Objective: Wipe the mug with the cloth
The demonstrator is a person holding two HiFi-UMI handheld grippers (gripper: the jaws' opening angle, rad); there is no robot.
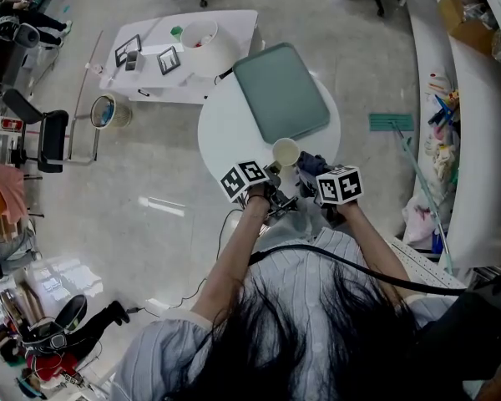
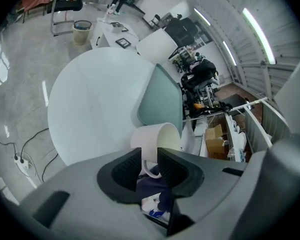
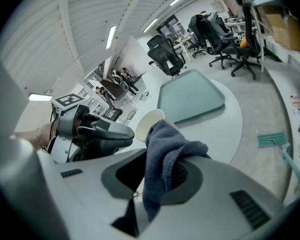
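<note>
One cream mug (image 1: pixel 285 151) was held above the near edge of the round white counter (image 1: pixel 225 132), with its handle clamped between the fingers (image 2: pixel 124 166) of the left gripper (image 2: pixel 149 160). Its long axis ran close to vertical: the head view looked straight into the open mouth, which faced up, while the handle pointed back toward the person. The mug body projected forward beyond the fingers. A dark blue cloth (image 3: pixel 165 154) was pinched between the closed fingers of the right gripper (image 3: pixel 156 170), bunched above them with a tail hanging below. The cloth sat just beside the mug rim on the right side; contact could not be confirmed. Farther out, a grey-green mat (image 1: pixel 281 92) lay flat on the counter beyond the mug.
</note>
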